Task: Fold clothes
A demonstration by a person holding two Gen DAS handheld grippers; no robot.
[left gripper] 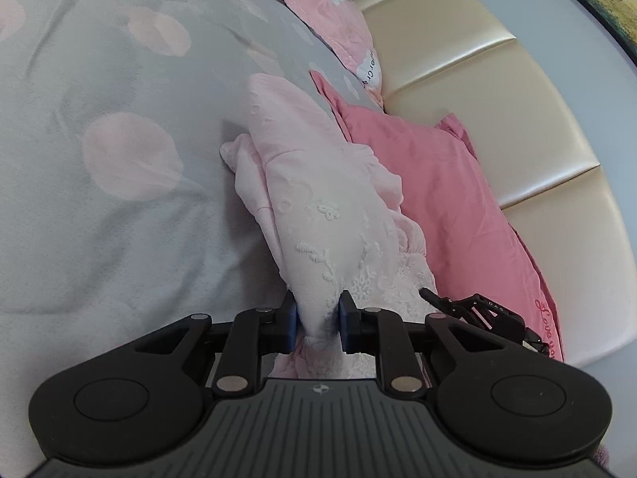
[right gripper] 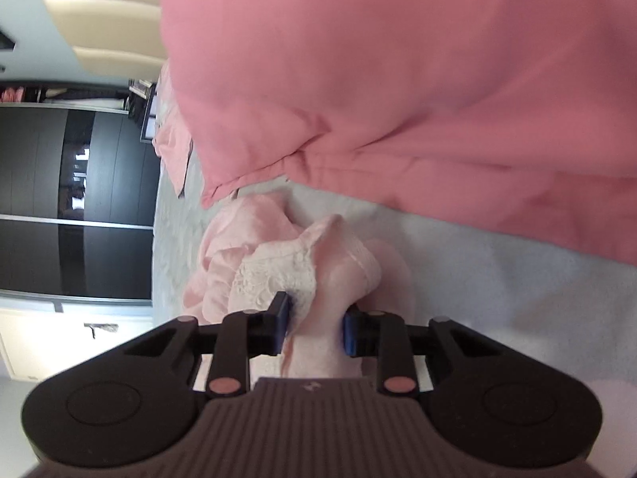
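Both the left gripper (left gripper: 317,320) and right gripper (right gripper: 314,324) are clamping nearly closed on bunched folds of the pink garment (left gripper: 318,207), which is trailing ahead of the jaws over the bedspread (left gripper: 99,219), appearing light, limp, best pinched at edges.

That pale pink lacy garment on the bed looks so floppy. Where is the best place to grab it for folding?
Probably at two separate bunched edges, coming in low from the near side, much as now. The left claw pinches a gathered end of the garment; the right claw pinches a fold by the lace trim. It lies crumpled on the bedspread beside the pink pillow, so the pillow side is crowded.
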